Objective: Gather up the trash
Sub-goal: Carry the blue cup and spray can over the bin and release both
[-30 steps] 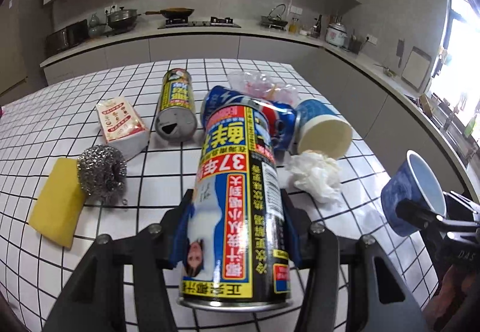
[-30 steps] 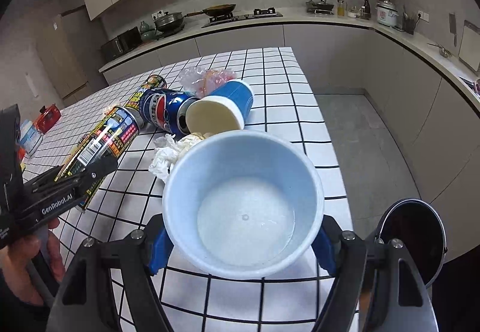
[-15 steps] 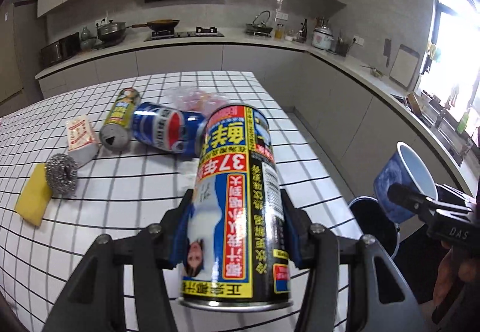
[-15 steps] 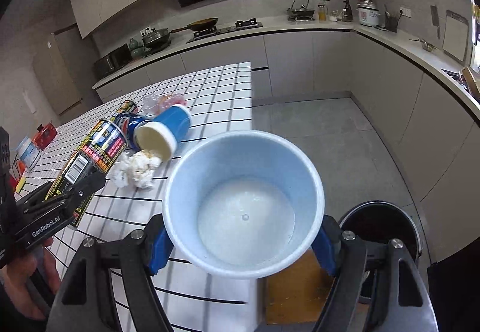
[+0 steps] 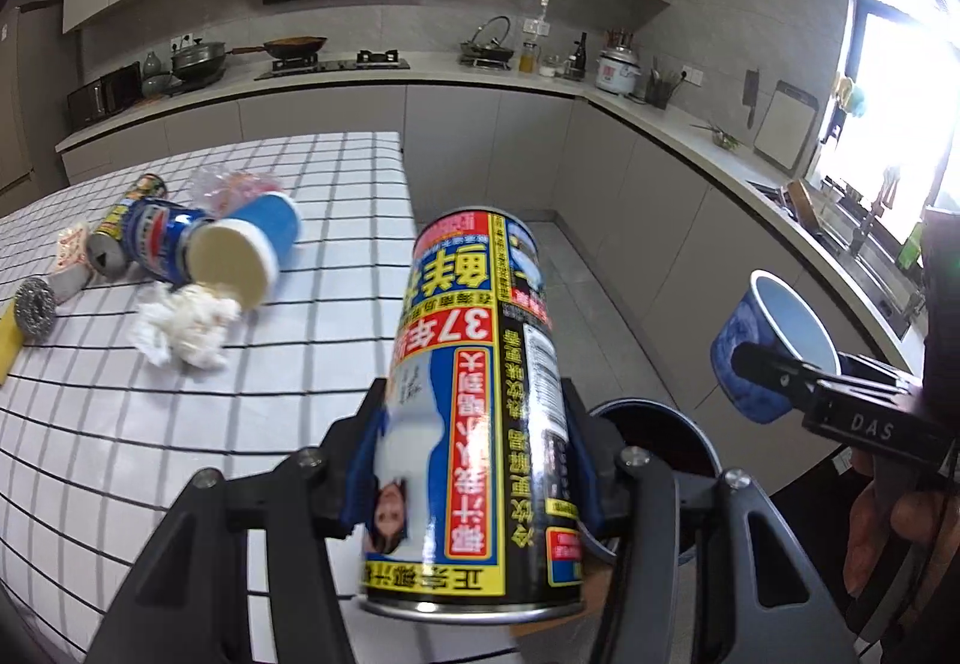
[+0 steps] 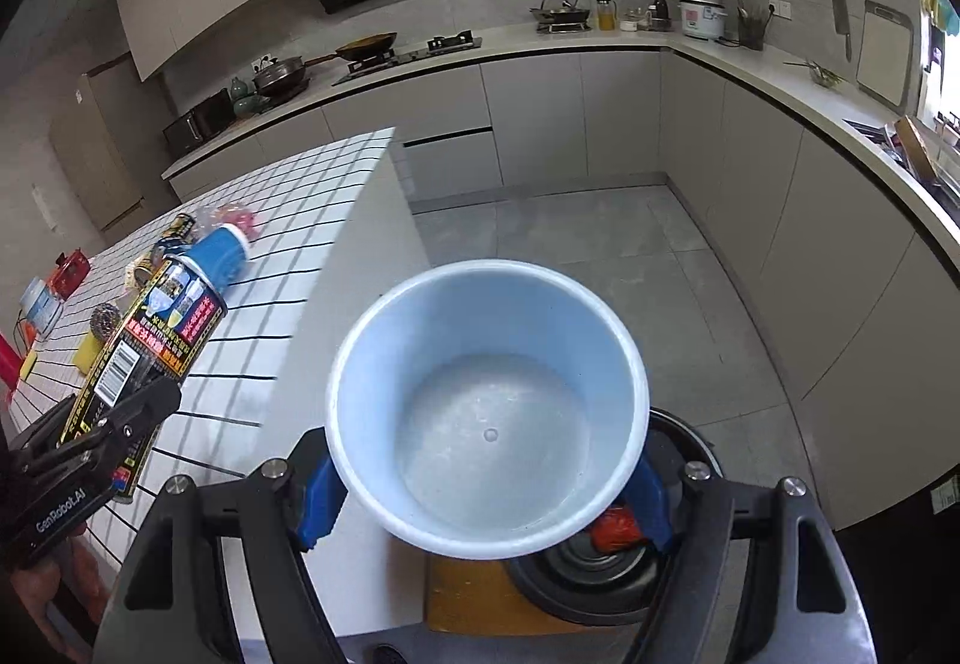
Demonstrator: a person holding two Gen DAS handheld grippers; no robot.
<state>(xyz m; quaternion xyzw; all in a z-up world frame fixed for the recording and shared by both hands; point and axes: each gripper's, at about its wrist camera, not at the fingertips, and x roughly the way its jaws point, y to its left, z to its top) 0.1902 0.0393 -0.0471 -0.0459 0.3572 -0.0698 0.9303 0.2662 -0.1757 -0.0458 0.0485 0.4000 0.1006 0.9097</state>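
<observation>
My left gripper (image 5: 474,460) is shut on a tall printed drink can (image 5: 480,394), held at the tiled table's right edge beside the round black trash bin (image 5: 660,436) on the floor. My right gripper (image 6: 480,490) is shut on an empty blue paper cup (image 6: 486,412), held above the bin (image 6: 600,574), which holds a red item (image 6: 615,529). The cup (image 5: 774,346) also shows in the left wrist view, the can (image 6: 156,352) in the right wrist view. On the table lie a blue cup (image 5: 246,250), a Pepsi can (image 5: 150,238), another can (image 5: 123,226), a crumpled tissue (image 5: 186,328) and a plastic bag (image 5: 234,184).
A steel scourer (image 5: 35,304), a yellow sponge (image 5: 7,346) and a small packet (image 5: 72,250) lie at the table's left. The bin stands on a wooden board (image 6: 474,598). Kitchen counters (image 5: 690,141) run along the back and right walls.
Both grippers have swung right, off the table toward the floor bin. The can has come to the table edge by the bin, and the cup is over the bin.
</observation>
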